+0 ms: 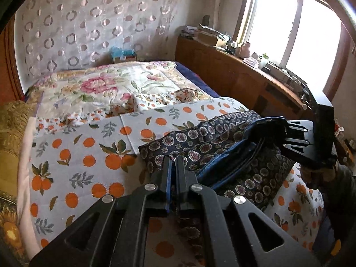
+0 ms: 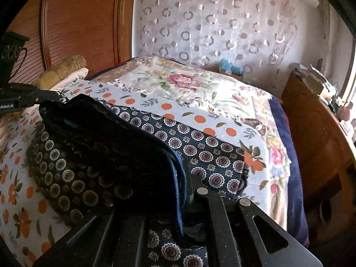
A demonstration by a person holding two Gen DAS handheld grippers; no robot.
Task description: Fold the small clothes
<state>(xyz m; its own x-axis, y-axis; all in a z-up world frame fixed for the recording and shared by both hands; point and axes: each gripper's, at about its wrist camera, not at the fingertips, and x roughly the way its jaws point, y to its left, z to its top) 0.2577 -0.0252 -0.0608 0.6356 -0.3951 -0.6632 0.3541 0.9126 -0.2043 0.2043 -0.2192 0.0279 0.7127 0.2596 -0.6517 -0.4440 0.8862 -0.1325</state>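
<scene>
Both grippers are pinched on the blue waistband edge of the small navy cloth garment printed with round medallions (image 1: 200,138), apparently to carry that edge over as a fold. The rest lies ahead of the fingers on the white quilt with orange fruit print (image 1: 89,142). The left gripper (image 1: 173,162) reaches forward low over the bed, jaws nearly together on the hem, while the right gripper (image 2: 189,191), opposite, angles inward, cloth draped across its fingers.

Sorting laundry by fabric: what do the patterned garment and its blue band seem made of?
Garment: thin woven cloth, likely cotton, matte; it drapes in soft folds. Band: ribbed elastic knit, judging by fine vertical ridges. Both claws are shut on it.
</scene>
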